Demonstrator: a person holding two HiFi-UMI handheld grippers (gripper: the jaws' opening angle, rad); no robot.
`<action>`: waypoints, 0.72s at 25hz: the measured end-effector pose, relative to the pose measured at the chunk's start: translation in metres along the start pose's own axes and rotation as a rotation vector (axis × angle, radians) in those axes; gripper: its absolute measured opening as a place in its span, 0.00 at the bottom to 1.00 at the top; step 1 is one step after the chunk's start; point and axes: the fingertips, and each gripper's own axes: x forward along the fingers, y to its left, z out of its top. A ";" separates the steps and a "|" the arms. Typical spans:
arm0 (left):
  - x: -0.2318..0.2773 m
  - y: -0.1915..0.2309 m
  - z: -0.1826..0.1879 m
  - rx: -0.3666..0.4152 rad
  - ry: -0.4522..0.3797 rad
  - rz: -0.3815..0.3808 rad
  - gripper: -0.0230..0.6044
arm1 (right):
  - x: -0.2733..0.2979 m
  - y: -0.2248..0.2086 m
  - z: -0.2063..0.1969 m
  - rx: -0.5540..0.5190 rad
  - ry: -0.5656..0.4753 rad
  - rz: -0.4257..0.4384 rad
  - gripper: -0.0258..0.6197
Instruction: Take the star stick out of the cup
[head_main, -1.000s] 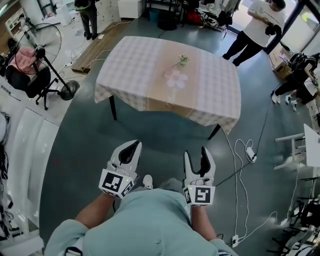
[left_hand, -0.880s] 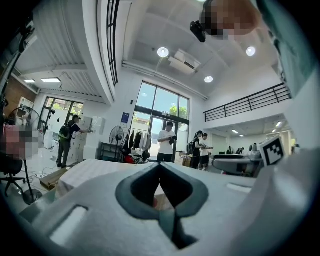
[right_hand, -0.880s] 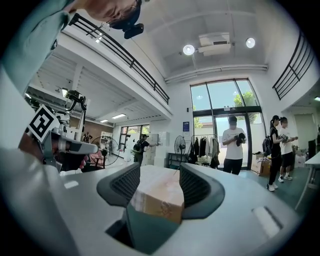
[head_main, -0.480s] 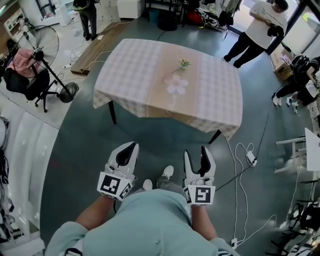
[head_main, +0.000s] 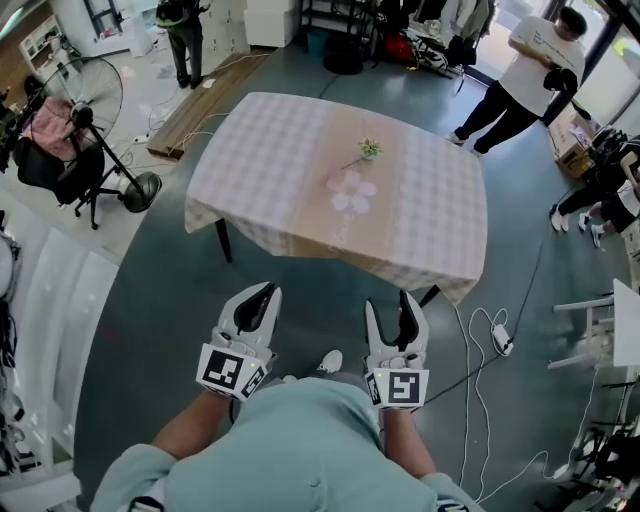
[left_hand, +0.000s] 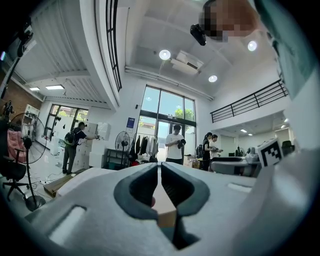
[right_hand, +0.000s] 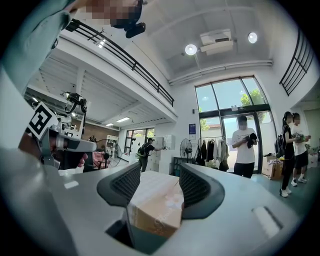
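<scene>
A table (head_main: 290, 150) with a checked cloth stands a few steps ahead. On it lies a pale pink flower-shaped thing (head_main: 352, 190), and just behind it a thin stem with a small yellow-green head (head_main: 368, 148). At this distance I cannot tell a cup or a star apart. Both grippers are held low in front of the person's body, well short of the table. My left gripper (head_main: 262, 290) has its jaws together with nothing in them (left_hand: 160, 167). My right gripper (head_main: 392, 303) is open and empty, and the table (right_hand: 155, 192) shows between its jaws (right_hand: 159, 175).
A standing fan (head_main: 90, 110) and a chair are at the left. One person (head_main: 520, 60) stands behind the table at the right, another (head_main: 180, 30) at the back left. Cables and a power strip (head_main: 498, 310) lie on the grey floor at the right.
The table has drawn nearer in the head view as the person walks toward it. Both grippers keep the same pose in front of the body.
</scene>
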 end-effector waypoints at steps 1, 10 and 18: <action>0.007 -0.001 0.001 0.005 -0.001 -0.001 0.08 | 0.004 -0.006 0.000 0.001 -0.002 0.002 0.39; 0.071 -0.019 0.010 0.044 -0.001 0.022 0.09 | 0.038 -0.064 -0.002 0.030 -0.020 0.036 0.39; 0.105 -0.018 -0.001 0.045 0.046 0.051 0.09 | 0.071 -0.094 -0.018 0.059 -0.003 0.052 0.39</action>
